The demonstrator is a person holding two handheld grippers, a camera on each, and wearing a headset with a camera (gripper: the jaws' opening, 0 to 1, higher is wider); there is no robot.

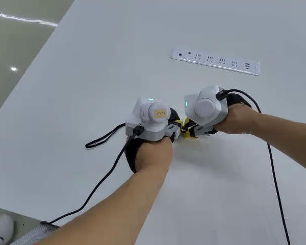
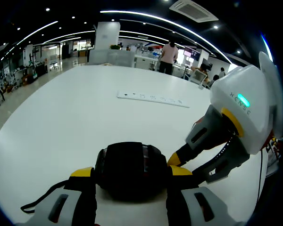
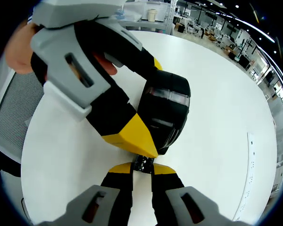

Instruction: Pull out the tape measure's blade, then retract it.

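Observation:
A black tape measure (image 2: pixel 132 165) lies on the white table (image 1: pixel 92 76), and my left gripper (image 2: pixel 131 172) is shut on its body from both sides. Its black wrist strap (image 1: pixel 103 138) trails to the left. In the right gripper view the tape measure (image 3: pixel 166 110) sits just ahead of my right gripper (image 3: pixel 142 168), which is shut on the small blade tip (image 3: pixel 142 163) at the case's mouth. No length of blade shows. In the head view the left gripper (image 1: pixel 176 130) and right gripper (image 1: pixel 189 128) meet tip to tip, hiding the case.
A white power strip (image 1: pixel 215 60) lies farther back on the table. Black cables run from the left gripper (image 1: pixel 99 184) and the right gripper (image 1: pixel 273 173) toward the near edge. The table's left edge drops to the floor (image 1: pixel 20 46). People stand far behind.

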